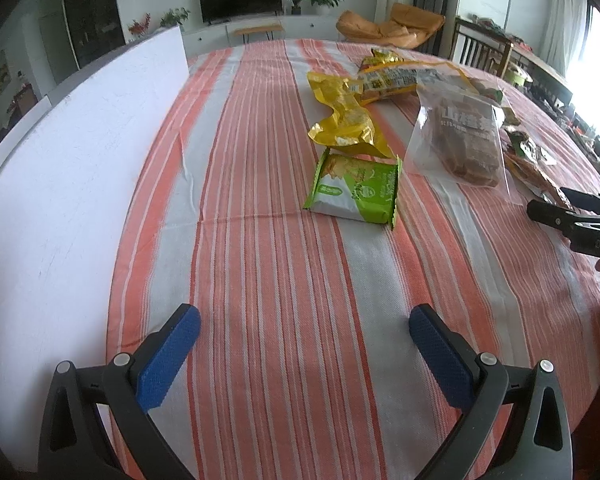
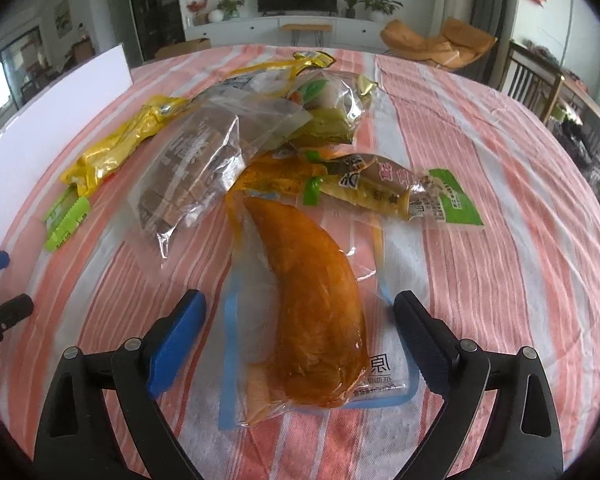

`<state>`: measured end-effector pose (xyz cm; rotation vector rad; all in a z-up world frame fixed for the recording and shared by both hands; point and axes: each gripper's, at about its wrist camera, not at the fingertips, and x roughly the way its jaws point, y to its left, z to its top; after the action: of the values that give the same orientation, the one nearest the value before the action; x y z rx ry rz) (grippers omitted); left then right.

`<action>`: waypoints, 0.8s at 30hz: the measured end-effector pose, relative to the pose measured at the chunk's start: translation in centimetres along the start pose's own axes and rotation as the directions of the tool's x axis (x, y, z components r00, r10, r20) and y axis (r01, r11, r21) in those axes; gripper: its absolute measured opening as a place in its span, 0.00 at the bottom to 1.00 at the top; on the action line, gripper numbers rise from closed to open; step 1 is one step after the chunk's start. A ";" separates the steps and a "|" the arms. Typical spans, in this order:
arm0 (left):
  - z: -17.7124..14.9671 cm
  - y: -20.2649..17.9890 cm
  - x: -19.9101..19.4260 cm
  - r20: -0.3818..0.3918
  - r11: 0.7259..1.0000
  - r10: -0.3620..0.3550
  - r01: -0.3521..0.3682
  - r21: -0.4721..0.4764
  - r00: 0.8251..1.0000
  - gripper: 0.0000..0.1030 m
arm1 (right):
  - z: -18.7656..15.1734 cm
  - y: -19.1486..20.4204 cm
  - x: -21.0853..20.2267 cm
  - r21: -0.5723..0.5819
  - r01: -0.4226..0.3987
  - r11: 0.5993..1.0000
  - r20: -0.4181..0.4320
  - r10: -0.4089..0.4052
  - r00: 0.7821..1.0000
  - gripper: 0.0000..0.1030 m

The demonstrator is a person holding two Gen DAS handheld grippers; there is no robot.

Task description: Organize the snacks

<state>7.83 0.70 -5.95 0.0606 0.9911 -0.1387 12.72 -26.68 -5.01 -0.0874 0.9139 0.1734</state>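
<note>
Several snack packs lie on the striped tablecloth. In the left wrist view a green-and-white cracker pack lies ahead, a crumpled yellow bag behind it, and a clear bag of brown pieces to the right. My left gripper is open and empty, well short of them. In the right wrist view a clear pouch with an orange meat piece lies between the open fingers of my right gripper, which touch nothing. The clear bag, yellow bag and a green-labelled pouch lie beyond.
A white board stands along the table's left side. The right gripper's tips show at the right edge of the left wrist view. The striped tablecloth covers the table. A TV, plants and an orange chair stand far behind.
</note>
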 end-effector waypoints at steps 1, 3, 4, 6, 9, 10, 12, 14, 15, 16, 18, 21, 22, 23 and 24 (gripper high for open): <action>0.3 0.0 0.0 -0.030 1.000 -0.013 0.013 0.006 0.999 1.00 | 0.0 -0.1 0.0 -0.001 0.001 1.000 0.000 -0.001 1.000 0.94; 1.6 -0.3 -0.3 -0.062 0.998 -0.063 0.064 0.017 0.996 1.00 | 0.0 -0.2 0.0 0.000 -0.001 1.000 0.000 0.001 1.000 0.94; 2.5 -0.4 -0.6 -0.056 0.996 -0.083 0.084 0.020 0.995 1.00 | 0.0 -0.1 0.0 0.000 0.000 1.000 0.000 0.000 1.000 0.94; 5.3 -0.8 -1.5 -0.029 0.993 -0.110 0.111 0.027 0.993 1.00 | 0.0 -0.1 0.0 0.000 -0.001 1.000 0.000 0.001 1.000 0.94; 10.7 -1.5 -1.3 -0.034 0.994 -0.100 0.101 0.035 0.994 1.00 | 0.0 -0.1 0.0 0.000 0.000 1.000 0.000 0.000 1.000 0.94; 12.3 -1.8 -0.6 -0.051 0.997 -0.072 0.074 0.038 0.996 1.00 | 0.0 -0.1 0.0 0.000 0.000 1.000 0.000 0.000 1.000 0.94; 15.0 -2.4 1.3 -0.050 0.999 0.009 -0.006 0.043 0.999 1.00 | 0.0 -0.2 0.0 0.000 -0.001 1.000 0.000 0.001 1.000 0.94; 16.8 -3.0 3.8 -0.060 0.995 0.070 -0.065 0.073 0.996 0.99 | 0.0 -0.1 0.0 0.000 0.000 1.000 0.000 0.000 1.000 0.94; 17.2 -3.2 5.0 -0.077 0.992 0.091 -0.084 0.093 0.993 0.99 | 0.0 -0.2 0.0 0.000 -0.001 1.000 0.000 0.001 1.000 0.94; 17.6 -3.3 6.3 -0.099 0.988 0.120 -0.109 0.112 0.988 0.96 | 0.0 -0.1 0.0 0.000 0.000 1.000 0.000 0.000 1.000 0.94; 17.9 -2.9 8.9 -0.152 0.980 0.173 -0.154 0.128 0.973 0.93 | 0.0 -0.1 0.0 0.000 -0.001 1.000 0.000 0.001 1.000 0.94; 18.0 -1.4 10.7 -0.211 0.993 0.115 -0.105 0.054 0.971 0.93 | -0.1 -0.1 0.0 0.000 -0.001 1.000 0.000 0.001 1.000 0.94; 18.0 -0.9 11.0 -0.225 0.996 0.089 -0.085 0.027 0.970 0.93 | 0.0 -0.2 0.0 0.000 -0.001 1.000 0.000 0.001 1.000 0.94; 18.0 -0.3 11.2 -0.240 0.998 0.060 -0.062 0.000 0.969 0.92 | -0.1 -0.1 0.0 0.000 -0.001 1.000 0.000 0.001 1.000 0.94; 18.1 0.1 11.4 -0.246 0.999 0.029 -0.036 -0.025 0.969 0.91 | -0.1 -0.1 0.0 0.000 -0.001 1.000 0.000 0.001 1.000 0.94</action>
<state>28.97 -2.24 -5.57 0.0680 1.2392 -0.0875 12.67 -26.82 -5.01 -0.0874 0.9138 0.1744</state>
